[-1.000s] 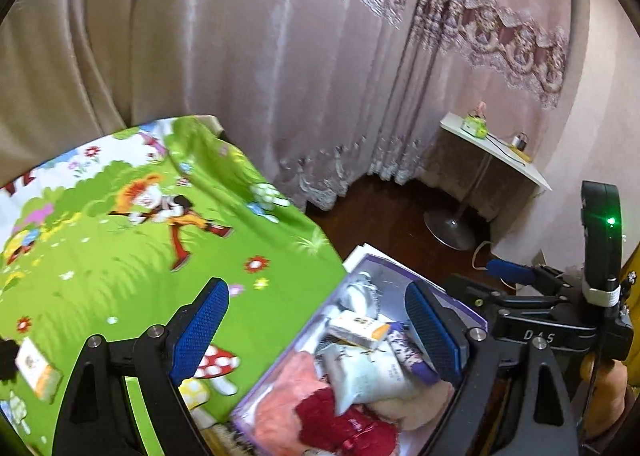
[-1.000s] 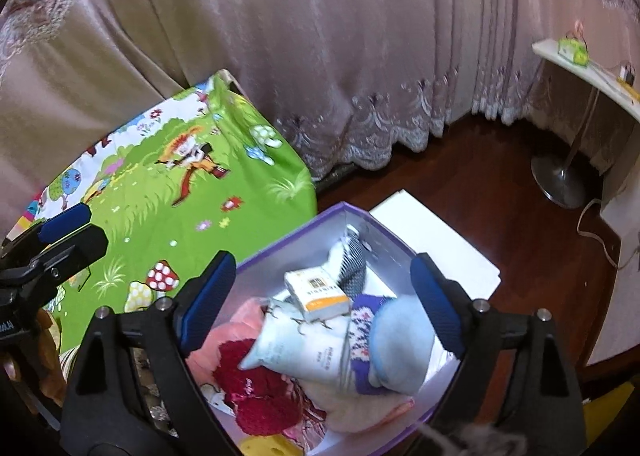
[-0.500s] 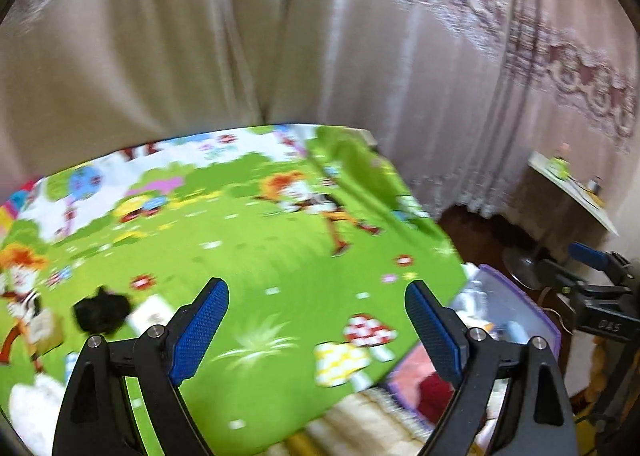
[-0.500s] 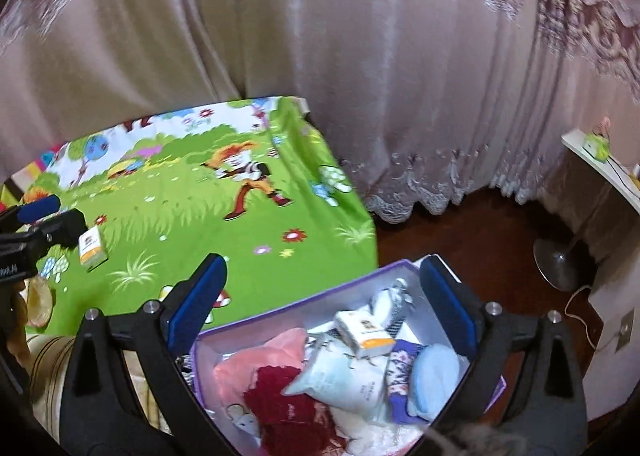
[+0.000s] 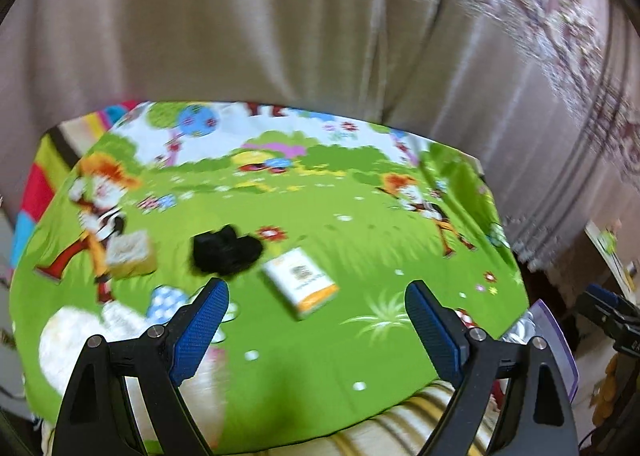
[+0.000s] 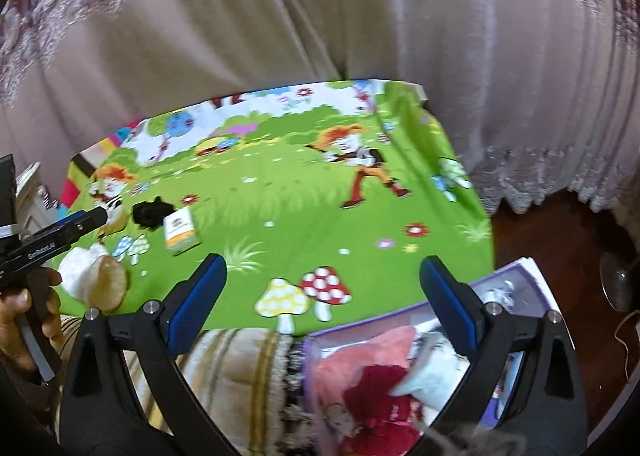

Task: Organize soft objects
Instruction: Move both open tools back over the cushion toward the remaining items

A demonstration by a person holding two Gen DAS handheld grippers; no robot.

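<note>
Hovering my left gripper [image 5: 316, 312] with jaws spread and empty over the green cartoon-print mat [image 5: 280, 336], I am lining up on the crumpled black soft bundle [image 5: 226, 252] (beside the orange-and-white packet [image 5: 300, 282]); next comes lowering and closing.

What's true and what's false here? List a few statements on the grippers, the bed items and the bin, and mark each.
1. Both grippers are open and hold nothing. True: left gripper and right gripper show bare pads.
2. The black item lies inside the bin. False: it lies on the green sheet, beside the white-and-orange pack.
3. The bin already holds soft things. True: pink and red items show inside.
4. The bin sits at the left of the bed. False: it is at the right in both views.
5. The left gripper grips the pack. False: the pack lies on the sheet beyond its pads.
</note>
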